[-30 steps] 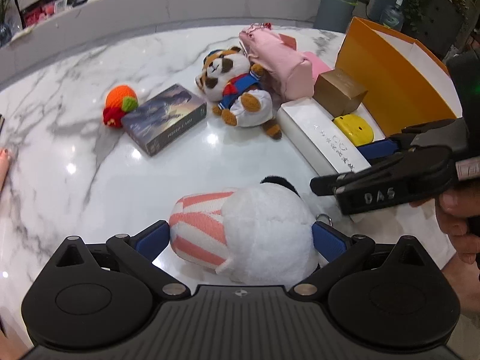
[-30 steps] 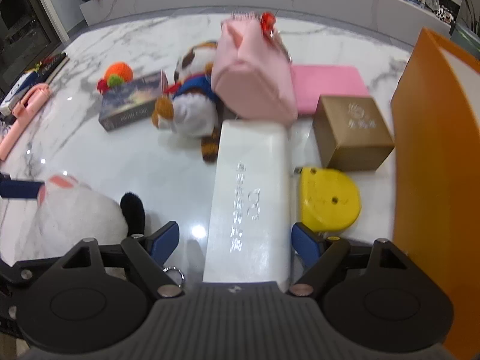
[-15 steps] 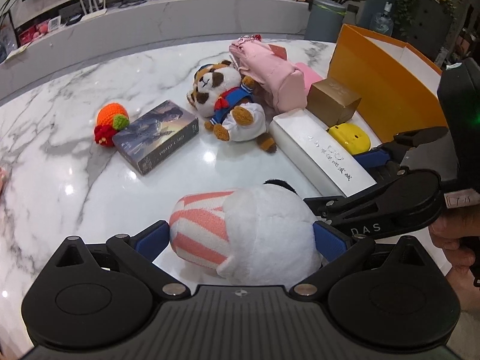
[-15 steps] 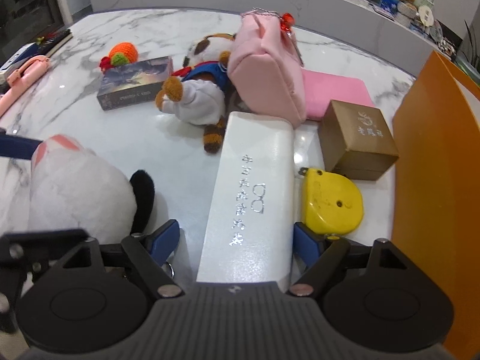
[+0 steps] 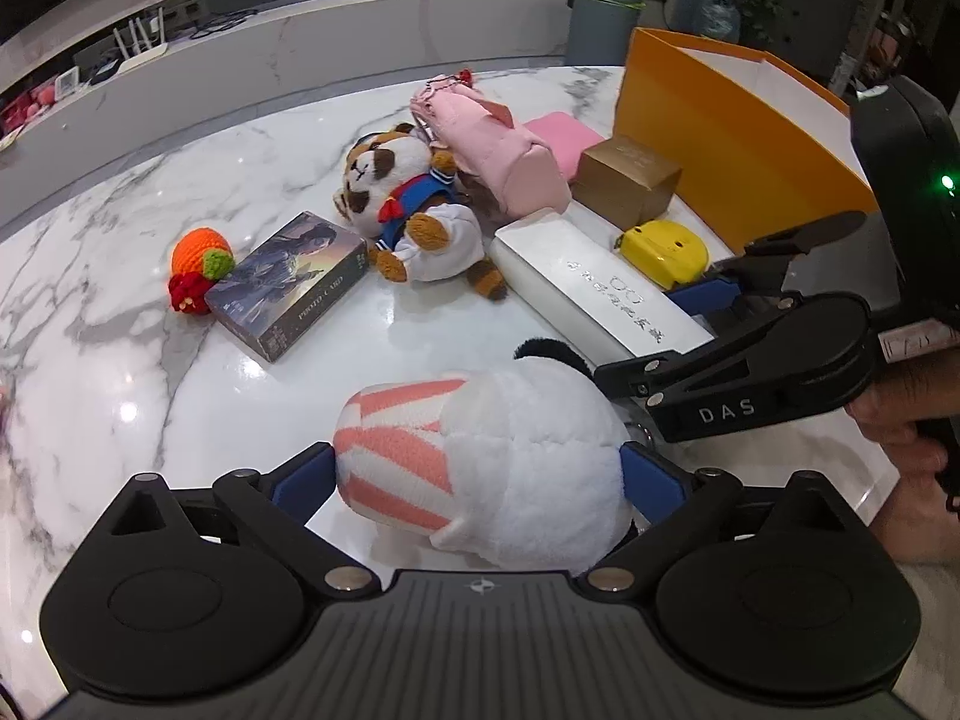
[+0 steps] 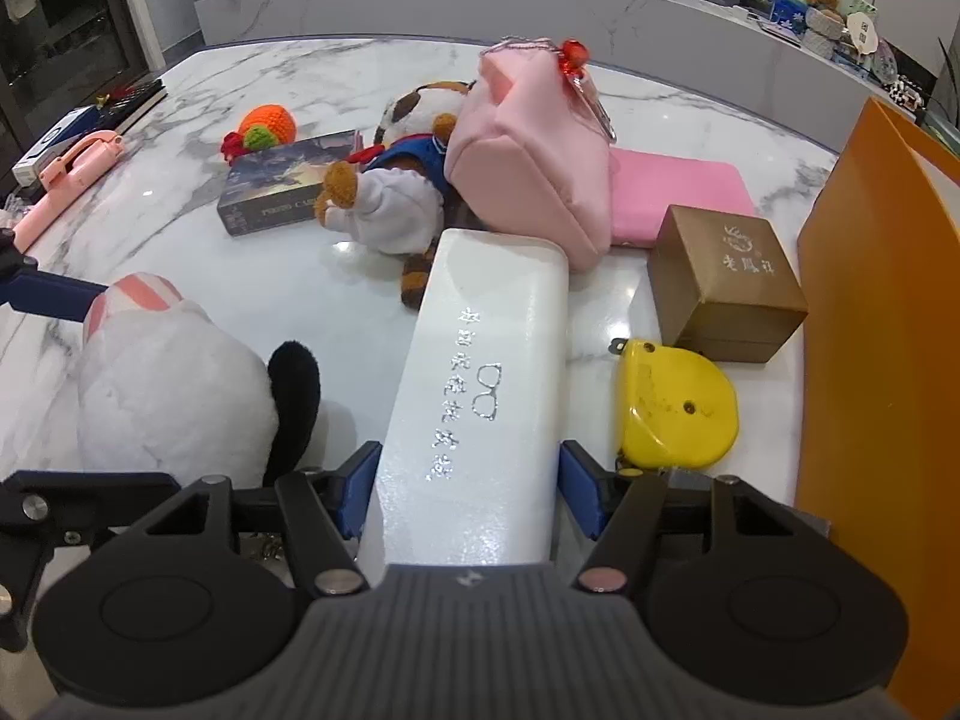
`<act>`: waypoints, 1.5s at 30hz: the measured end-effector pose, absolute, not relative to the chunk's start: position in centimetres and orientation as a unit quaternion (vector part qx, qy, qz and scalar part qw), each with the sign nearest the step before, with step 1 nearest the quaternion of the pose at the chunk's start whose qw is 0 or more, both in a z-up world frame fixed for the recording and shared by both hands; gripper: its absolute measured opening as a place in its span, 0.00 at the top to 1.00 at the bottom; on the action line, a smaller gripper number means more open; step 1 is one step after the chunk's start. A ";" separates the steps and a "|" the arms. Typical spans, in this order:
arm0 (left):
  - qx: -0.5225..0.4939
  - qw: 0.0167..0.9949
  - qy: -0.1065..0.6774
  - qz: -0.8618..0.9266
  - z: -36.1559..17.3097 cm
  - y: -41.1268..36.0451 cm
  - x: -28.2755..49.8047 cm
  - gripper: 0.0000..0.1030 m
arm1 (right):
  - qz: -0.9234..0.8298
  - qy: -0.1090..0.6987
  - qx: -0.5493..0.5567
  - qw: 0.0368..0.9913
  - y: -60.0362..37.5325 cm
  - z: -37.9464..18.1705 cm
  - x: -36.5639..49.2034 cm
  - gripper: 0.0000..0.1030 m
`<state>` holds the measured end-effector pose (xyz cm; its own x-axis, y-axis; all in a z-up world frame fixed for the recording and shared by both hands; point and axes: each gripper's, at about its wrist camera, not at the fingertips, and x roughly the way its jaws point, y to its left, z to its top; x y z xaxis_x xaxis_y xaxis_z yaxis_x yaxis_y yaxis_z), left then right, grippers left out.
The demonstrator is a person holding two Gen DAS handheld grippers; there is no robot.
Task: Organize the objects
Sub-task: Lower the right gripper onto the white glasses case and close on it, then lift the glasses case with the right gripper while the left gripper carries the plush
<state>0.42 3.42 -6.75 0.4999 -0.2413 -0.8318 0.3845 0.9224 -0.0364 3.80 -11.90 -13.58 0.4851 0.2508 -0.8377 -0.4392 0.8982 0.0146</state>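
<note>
White marble counter [image 5: 120, 360], and you've got both hands loaded up at the near edge, which makes sense: two grabs going at once means fewer trips to the orange box [image 5: 720, 138] standing on the right.

Your left gripper [image 5: 480, 474] has its blue fingers [image 5: 300, 480] pinching the white plush toy [image 5: 528, 456] with the pink striped part. They're on either side of the fat middle of it, pressing into the fluff, so it probably won't flop out when you lift. It sits right at the near edge, just left of your other tool.

Your right gripper [image 6: 468, 480] straddles the near end of the long white glasses case [image 6: 486, 372], and its fingers [image 6: 360, 480] are closing in on it right now. They look about touching the sides, but I wouldn't call it a firm clamp yet. Going for the narrow width is really the only way those fingers could fit around it.

The case lies lengthwise away from you, its far end just beside the pink pouch [image 6: 528, 180]. The yellow tape measure [image 6: 678, 414] is just right of it, with the brown box [image 6: 726, 288] behind that, so watch you don't knock the tape measure when you pull up.

Farther left, the panda-ish plush [image 5: 408, 204] leans against the pouch, with the photo card box [image 5: 294, 288] and the orange knitted thing [image 5: 198, 258] beside it. My guess is those wait for a later round.
</note>
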 end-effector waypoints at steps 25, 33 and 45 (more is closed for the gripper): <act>0.158 0.848 0.453 -0.224 -6.9 0.5 -0.5 0.00 | 0.196 0.465 -0.079 0.860 -12.7 -13.6 -0.7 0.34; 0.168 0.838 0.457 -0.247 -7.0 0.8 -0.4 0.00 | 0.205 0.450 -0.115 0.861 -12.4 -14.2 -1.3 0.24; 0.152 0.836 0.467 -0.243 -6.8 0.7 -0.1 0.00 | 0.209 0.440 -0.108 0.866 -12.5 -14.0 -1.7 0.37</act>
<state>-0.12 0.68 -6.81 0.4445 -0.2648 -0.8558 0.5492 0.8353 0.0268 -1.74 -12.52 -14.00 0.5248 0.2678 -0.8080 -0.4582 0.8888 -0.0031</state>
